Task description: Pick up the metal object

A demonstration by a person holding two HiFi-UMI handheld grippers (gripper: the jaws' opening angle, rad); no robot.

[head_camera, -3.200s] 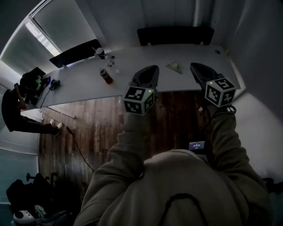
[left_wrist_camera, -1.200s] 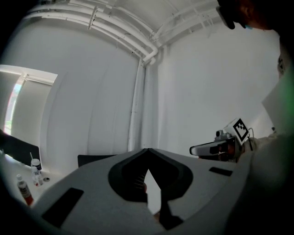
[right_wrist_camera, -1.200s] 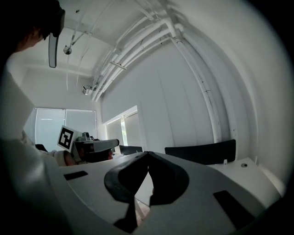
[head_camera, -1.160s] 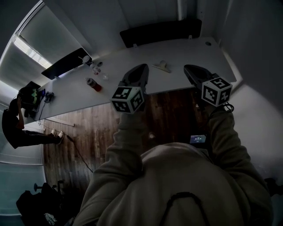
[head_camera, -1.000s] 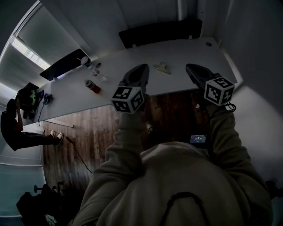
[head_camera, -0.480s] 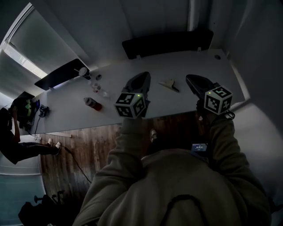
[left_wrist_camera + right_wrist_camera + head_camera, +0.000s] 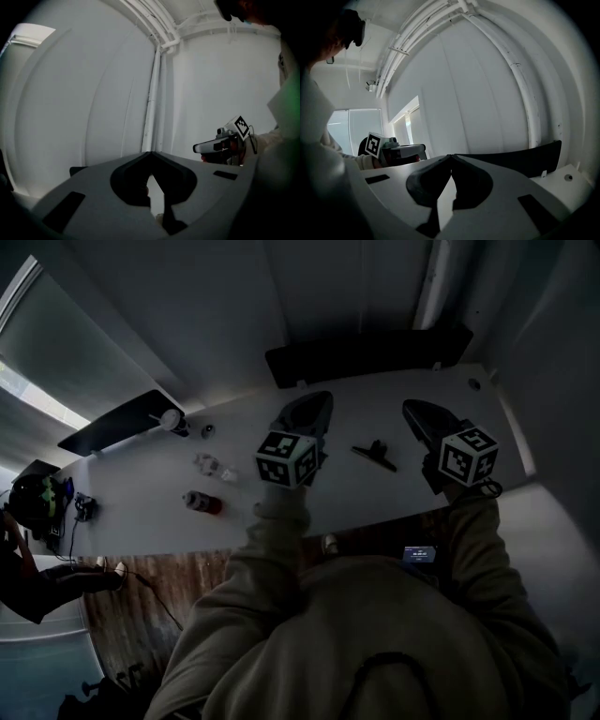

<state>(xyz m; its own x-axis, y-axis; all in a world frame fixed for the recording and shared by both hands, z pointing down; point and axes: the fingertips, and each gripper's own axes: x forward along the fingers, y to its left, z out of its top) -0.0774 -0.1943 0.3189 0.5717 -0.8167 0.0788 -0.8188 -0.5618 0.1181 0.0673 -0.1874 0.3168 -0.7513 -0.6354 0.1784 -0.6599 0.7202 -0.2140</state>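
The metal object (image 7: 376, 455), a small dark clip-like piece, lies on the long white table (image 7: 281, 512). In the head view it sits between my two grippers, slightly nearer the right one. My left gripper (image 7: 314, 401) hovers over the table to the object's left with its jaw tips meeting and nothing between them. My right gripper (image 7: 413, 409) hovers to the object's right, likewise shut and empty. The left gripper view shows its own tips (image 7: 150, 153) together and the right gripper (image 7: 206, 147) off to the side. In the right gripper view its tips (image 7: 451, 156) also touch.
A red can (image 7: 202, 502) lies on the table's left part, with small clear items (image 7: 211, 465) and a cup (image 7: 172, 419) beyond it. Dark panels (image 7: 366, 352) stand along the far edge. A person (image 7: 19, 531) is at the far left end. Wooden floor (image 7: 141, 615) shows below the near edge.
The table has come much closer. Both grippers, earlier held over the wooden floor short of the table, now hang over the tabletop on either side of the metal object. Both stayed shut.
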